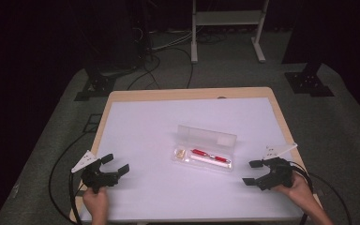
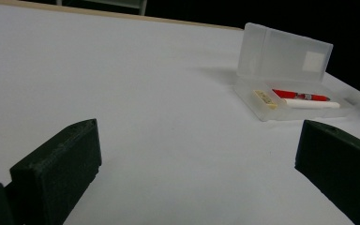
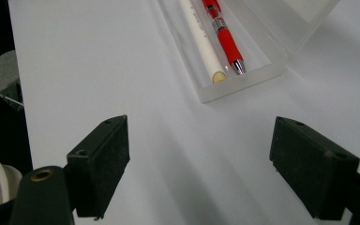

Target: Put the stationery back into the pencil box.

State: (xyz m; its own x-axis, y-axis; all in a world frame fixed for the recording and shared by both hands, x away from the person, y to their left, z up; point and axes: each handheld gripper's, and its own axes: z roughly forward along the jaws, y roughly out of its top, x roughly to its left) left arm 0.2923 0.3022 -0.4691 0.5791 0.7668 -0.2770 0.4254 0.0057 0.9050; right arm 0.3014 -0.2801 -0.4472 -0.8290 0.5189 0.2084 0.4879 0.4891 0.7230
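I judge this the approach: my left gripper and right gripper rest on the white table, jaws spread and empty, flanking the open clear pencil case. Inside lie a red pen, a white stick and perhaps an eraser. Next, reach in accurately.

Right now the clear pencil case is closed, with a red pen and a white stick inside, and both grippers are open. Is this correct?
Not quite: the pencil case is open, its lid standing upright, as the left gripper view shows. The red pen and white stick lie inside; the left gripper and right gripper are open.
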